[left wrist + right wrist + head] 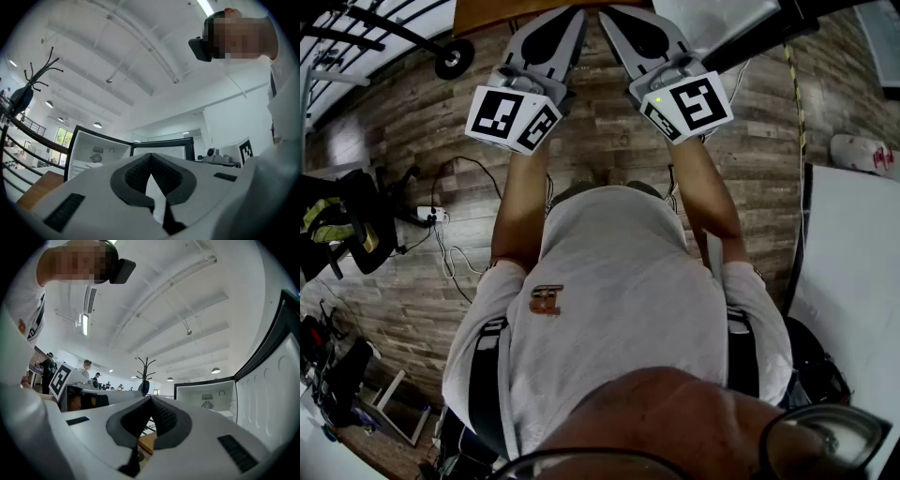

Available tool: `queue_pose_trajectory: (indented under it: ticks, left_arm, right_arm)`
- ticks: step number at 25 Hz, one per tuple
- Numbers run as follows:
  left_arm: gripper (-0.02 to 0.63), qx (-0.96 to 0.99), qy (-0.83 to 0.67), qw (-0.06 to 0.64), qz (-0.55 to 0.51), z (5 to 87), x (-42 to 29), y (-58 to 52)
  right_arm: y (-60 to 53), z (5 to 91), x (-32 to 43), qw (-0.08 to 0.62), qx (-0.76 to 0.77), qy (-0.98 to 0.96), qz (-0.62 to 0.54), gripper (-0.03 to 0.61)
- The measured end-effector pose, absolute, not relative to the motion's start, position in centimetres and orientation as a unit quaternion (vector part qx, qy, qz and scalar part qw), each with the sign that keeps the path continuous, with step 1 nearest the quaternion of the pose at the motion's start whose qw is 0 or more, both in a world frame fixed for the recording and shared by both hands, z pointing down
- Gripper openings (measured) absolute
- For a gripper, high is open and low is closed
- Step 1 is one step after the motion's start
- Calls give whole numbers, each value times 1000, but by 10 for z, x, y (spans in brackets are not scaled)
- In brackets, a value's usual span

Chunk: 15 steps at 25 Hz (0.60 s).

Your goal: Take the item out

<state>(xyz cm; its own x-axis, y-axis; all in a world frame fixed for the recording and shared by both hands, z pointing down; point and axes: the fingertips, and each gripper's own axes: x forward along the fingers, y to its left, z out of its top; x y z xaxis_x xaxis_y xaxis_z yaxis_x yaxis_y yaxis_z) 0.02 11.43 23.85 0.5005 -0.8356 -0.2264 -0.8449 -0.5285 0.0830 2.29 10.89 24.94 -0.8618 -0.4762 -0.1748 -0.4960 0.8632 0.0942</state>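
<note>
My left gripper and my right gripper are held side by side in front of the person's chest, pointing slightly upward. Both are shut with nothing between the pads. In the left gripper view the shut left gripper points toward an open white fridge with a black frame. In the right gripper view the shut right gripper has the same fridge to its right, with the open door at the frame edge. No item to take out can be made out inside.
A wooden tabletop lies just ahead of the grippers. A white table stands at the right, bags and cables on the plank floor at the left. A coat rack and people at desks are farther off.
</note>
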Motion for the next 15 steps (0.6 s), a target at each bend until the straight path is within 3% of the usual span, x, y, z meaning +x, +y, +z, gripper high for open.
queue_pose_trajectory:
  ticks: [15]
  left_arm:
    - [18,-873,473,20,118,250,-27,103]
  right_arm:
    - [96,258,3,89,-267,958,56,32]
